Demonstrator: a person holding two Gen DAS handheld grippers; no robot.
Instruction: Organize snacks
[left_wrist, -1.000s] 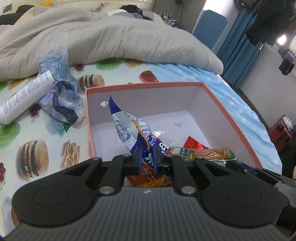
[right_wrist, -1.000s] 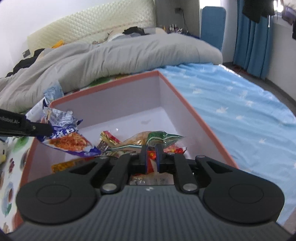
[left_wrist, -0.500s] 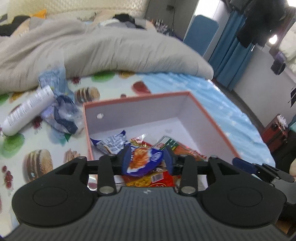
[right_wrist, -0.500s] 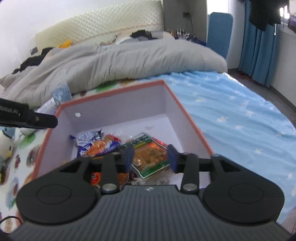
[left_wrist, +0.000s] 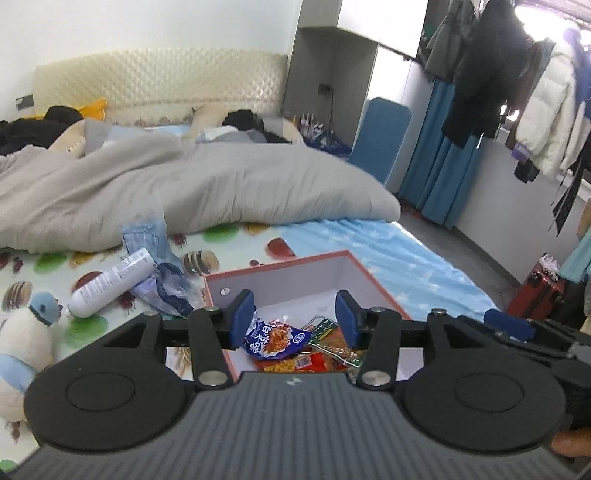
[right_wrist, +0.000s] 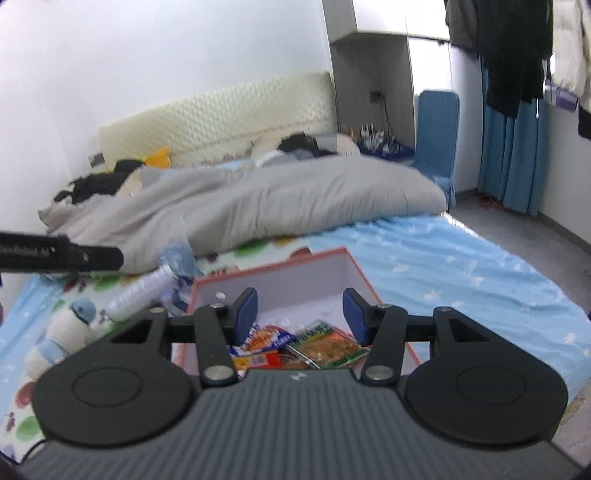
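An open cardboard box with an orange rim (left_wrist: 295, 260) (right_wrist: 280, 264) stands on the bed and holds several snack packets. A blue packet (left_wrist: 275, 338) (right_wrist: 264, 338), a green-edged packet (left_wrist: 332, 339) (right_wrist: 325, 347) and a red packet (left_wrist: 291, 363) lie inside. My left gripper (left_wrist: 293, 319) is open and empty, raised above and in front of the box. My right gripper (right_wrist: 301, 319) is open and empty, also raised above the box. The left gripper's arm (right_wrist: 59, 254) shows at the left of the right wrist view.
A white bottle (left_wrist: 110, 282) (right_wrist: 140, 291) and crumpled blue wrappers (left_wrist: 159, 269) lie left of the box on a food-print sheet. A plush toy (left_wrist: 26, 339) (right_wrist: 62, 336) sits at the left. A grey duvet (left_wrist: 207, 188) lies behind. A red suitcase (left_wrist: 535, 291) stands right.
Both grippers let go of their packets, which now lie in the box. Both opened wide and rose back away from the box.
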